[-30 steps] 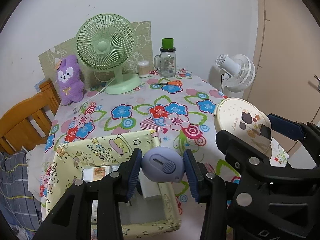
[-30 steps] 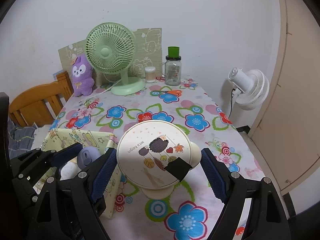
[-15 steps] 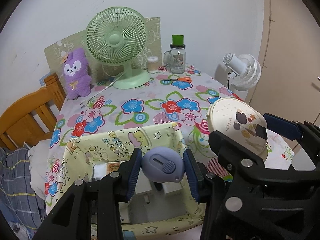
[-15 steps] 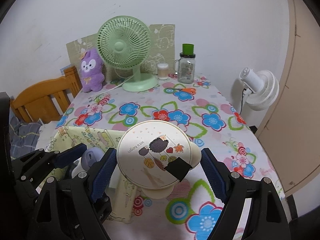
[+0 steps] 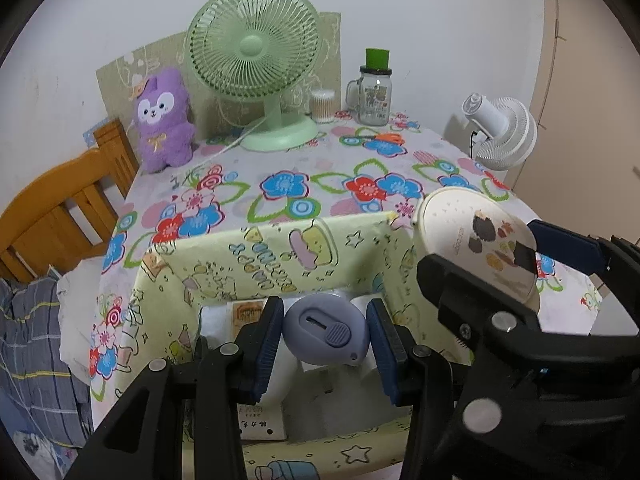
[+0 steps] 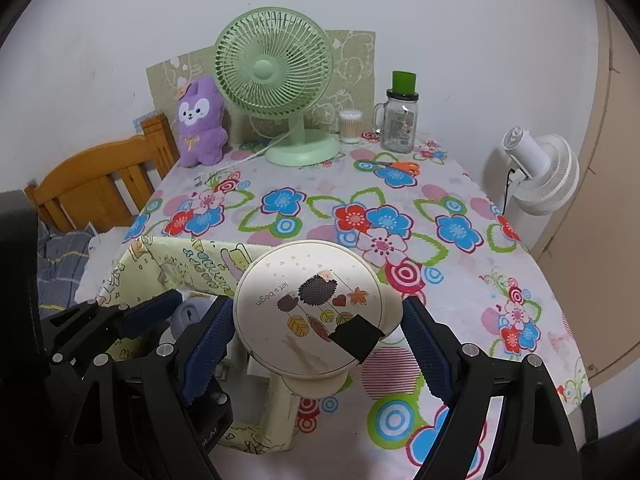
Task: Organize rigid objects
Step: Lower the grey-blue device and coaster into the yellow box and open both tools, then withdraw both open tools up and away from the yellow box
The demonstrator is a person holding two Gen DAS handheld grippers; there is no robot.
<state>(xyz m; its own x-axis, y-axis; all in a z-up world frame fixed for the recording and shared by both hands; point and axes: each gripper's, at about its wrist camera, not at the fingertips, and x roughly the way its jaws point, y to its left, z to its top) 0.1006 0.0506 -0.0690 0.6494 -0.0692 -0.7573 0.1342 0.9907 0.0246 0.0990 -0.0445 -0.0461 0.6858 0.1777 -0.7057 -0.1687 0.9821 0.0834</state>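
1. Box (image 5: 280, 256), a yellow cartoon-print bin at the lower centre of the left wrist view, sits on the flowered table (image 5: 328, 168) with white packages already inside.
2. Left gripper (image 5: 325, 338), low in that frame, is clenched on a small blue-grey case (image 5: 325, 330) held directly over the box opening.
3. Right gripper (image 6: 316, 344), at the bottom of the right wrist view, grasps a round cream gadget (image 6: 308, 314) with a hedgehog picture by its sides; the gadget hangs at the box's right edge, partly over the table.
4. To place the case well, judging from these frames, the left gripper should lower it into a free gap between the white packages before the pads part, so it does not bounce off them.
5. The cream gadget looks wide compared with the room left; it would likely need to shift toward the left of the frame, over the opening, and go in flat or on edge after the case is settled, keeping the two grippers from knocking together.
6. Counted: one box, one case, one cream gadget, two grippers.
7. Also counted, along the top of both frames: one green fan (image 6: 276, 80), one white fan (image 6: 540, 176) at the right, one purple plush toy (image 6: 200, 124), one jar (image 6: 398, 120), one pair of orange scissors (image 6: 400, 167).
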